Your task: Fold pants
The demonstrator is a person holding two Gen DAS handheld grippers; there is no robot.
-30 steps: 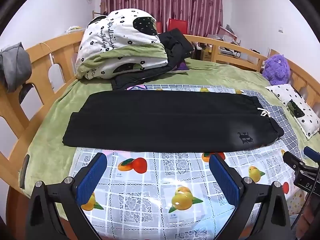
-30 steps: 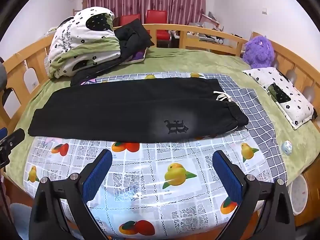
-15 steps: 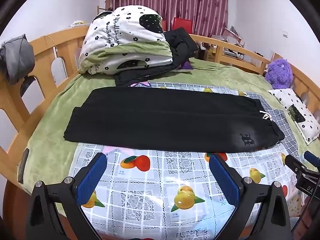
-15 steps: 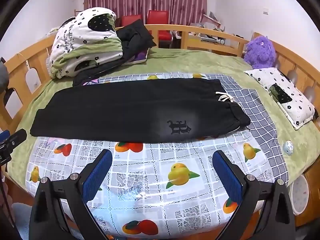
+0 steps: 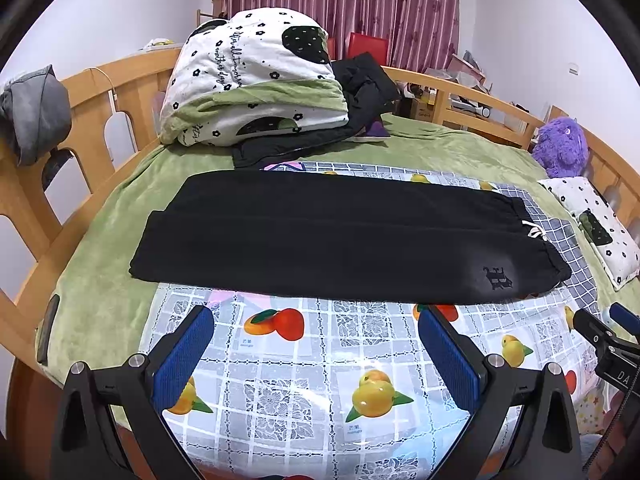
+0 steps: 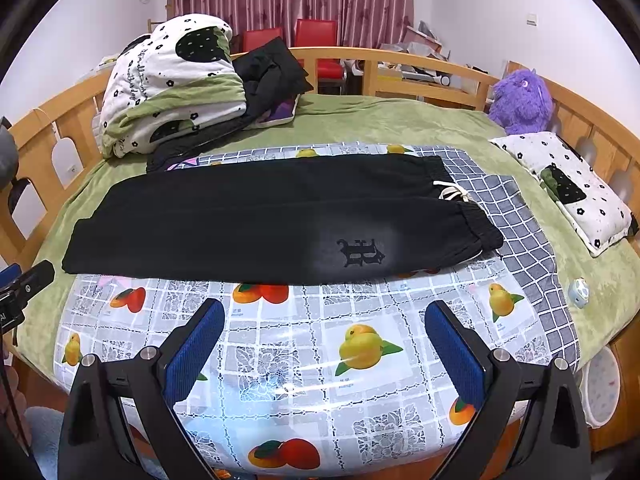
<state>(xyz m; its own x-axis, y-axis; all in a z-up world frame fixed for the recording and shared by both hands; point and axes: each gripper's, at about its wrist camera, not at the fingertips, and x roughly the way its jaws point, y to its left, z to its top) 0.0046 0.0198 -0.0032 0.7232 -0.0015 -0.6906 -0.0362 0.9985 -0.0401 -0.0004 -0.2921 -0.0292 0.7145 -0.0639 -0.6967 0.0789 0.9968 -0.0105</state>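
Black pants [image 5: 340, 236] [image 6: 260, 220] lie flat across the bed, folded lengthwise with one leg over the other. The waistband with a white drawstring is at the right and the cuffs at the left. A dark emblem [image 6: 360, 253] shows near the waist. My left gripper [image 5: 316, 344] hovers open over the fruit-print cloth [image 5: 320, 380], short of the pants' near edge. My right gripper [image 6: 324, 340] is open too, just in front of the emblem. Neither touches the fabric.
A rolled white-and-green quilt [image 5: 256, 80] and a black jacket [image 5: 360, 96] sit at the back left. A purple plush toy [image 6: 520, 100] and a flowered pillow [image 6: 572, 188] lie at the right. A wooden rail [image 5: 100, 92] rings the bed.
Both grippers have crept forward and slightly up toward the pants, which look a little nearer. The pants have not moved and both grippers stay open.
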